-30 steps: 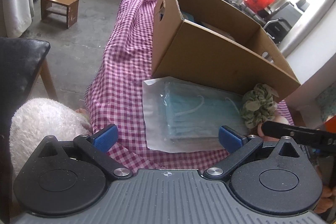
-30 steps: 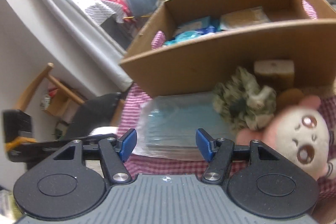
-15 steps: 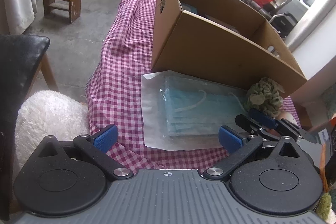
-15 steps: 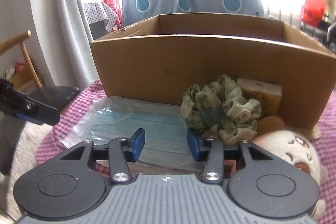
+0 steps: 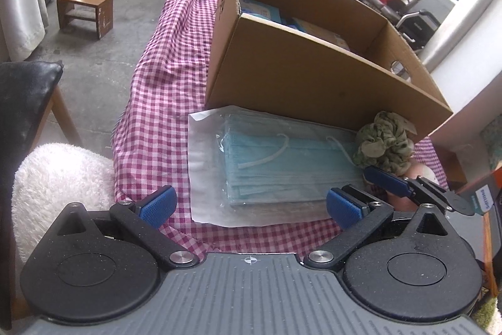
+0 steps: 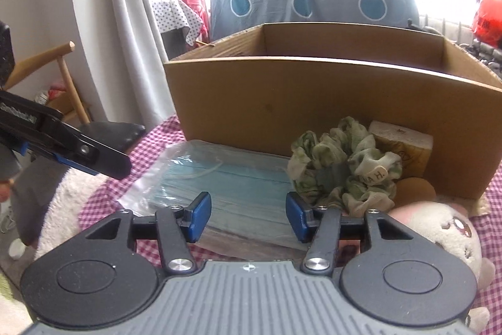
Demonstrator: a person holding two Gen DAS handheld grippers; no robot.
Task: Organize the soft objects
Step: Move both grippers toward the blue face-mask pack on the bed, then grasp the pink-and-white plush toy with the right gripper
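Across the checked cloth, biggest first:

Table cloth (image 5: 157, 102): one, pink-and-white check, carrying everything below.

Cardboard box (image 5: 307, 74): one, open-topped, at 12 o'clock from both grippers; flat packets show inside it, too hidden to count.

Mask pack (image 5: 276, 165): one clear bag of blue face masks, lying flat against the box's near wall. In the left wrist view it sits at 12 o'clock just ahead of the left gripper (image 5: 251, 206); in the right wrist view the same pack (image 6: 232, 181) lies straight ahead of the right gripper (image 6: 248, 217) and under its tips.

Plush toy (image 6: 439, 228): one, white with a pink face, at 3 o'clock of the right gripper, near the box's corner.

Scrunchie (image 6: 342, 168): one, green-patterned, at 1 o'clock from the right gripper, resting on the pack's right end and beside a tan block (image 6: 404, 143) by the box wall.

Left gripper: jaws spread wide, nothing between the pads.

Right gripper: jaws apart, having just widened a little after narrowing; the pack is seen between the pads, but they are not pressing on it. Its tip also shows at 3 o'clock in the left wrist view.
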